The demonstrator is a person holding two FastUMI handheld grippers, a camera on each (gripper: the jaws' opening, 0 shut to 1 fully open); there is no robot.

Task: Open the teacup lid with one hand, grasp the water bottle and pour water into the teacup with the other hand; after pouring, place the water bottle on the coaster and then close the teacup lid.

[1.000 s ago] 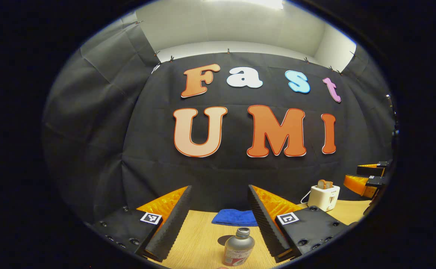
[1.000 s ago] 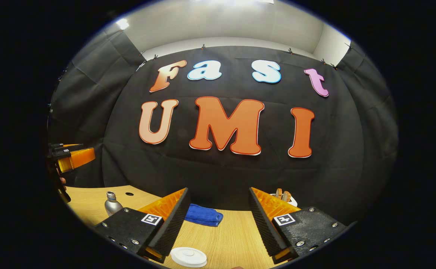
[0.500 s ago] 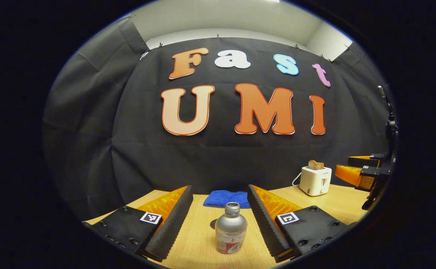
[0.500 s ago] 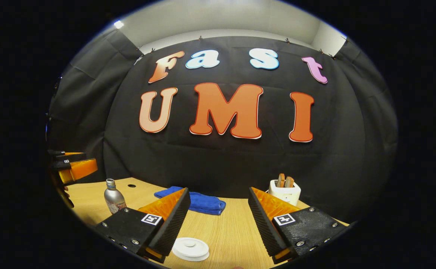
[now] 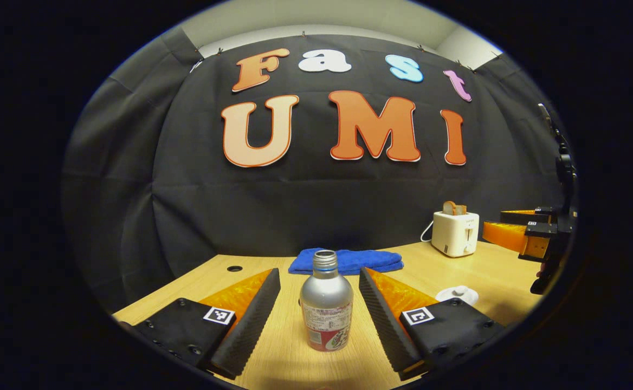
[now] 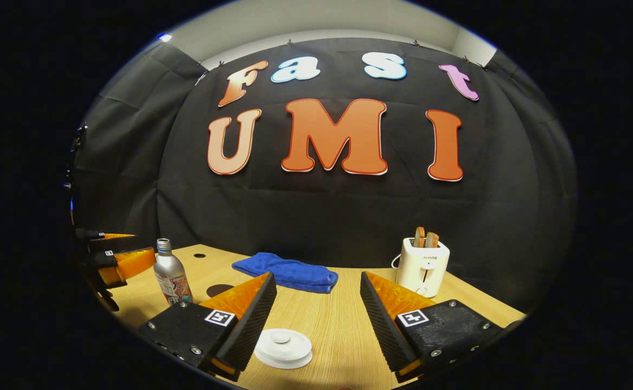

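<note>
**A:** How far along did the job look?

**B:** Barely begun, by my reading. The left gripper point(image 5: 319, 303) stood with its jaws spread wide, and the water bottle point(image 5: 325, 306) sat upright on the table point(image 5: 446, 265) between its fingers, touching neither. The bottle's mouth was uncapped. Nothing was gripped yet.

**A:** And the other hand?

**B:** The right gripper point(image 6: 316, 309) was likewise open and empty. The white teacup lid point(image 6: 283, 347) lay low on the table just ahead, between its fingers and nearer the left one, untouched. In the left gripper view the same lid point(image 5: 457, 294) showed as a small white disc off to the right.

**A:** Was the lid on the cup?

**B:** It seemed to sit almost flat on the wood, and I couldn't make out a cup body under it, so I can't tell how it was seated. In my judgement lifting the lid, grasping, pouring, parking the bottle and closing were all left to do.

**A:** The coaster?

**B:** A dark round patch point(image 6: 219, 290) lay on the table just beside the bottle point(image 6: 171, 272); possibly that, though it was too flat and dim to be sure.

**A:** And farther back?

**B:** Light wood-grain tabletop, a folded blue cloth point(image 6: 285, 273) beyond the grippers, a white toaster point(image 6: 422, 265) with two slices in it towards the right, then the black cloth wall point(image 6: 316, 216) and a pale ceiling above.
</note>
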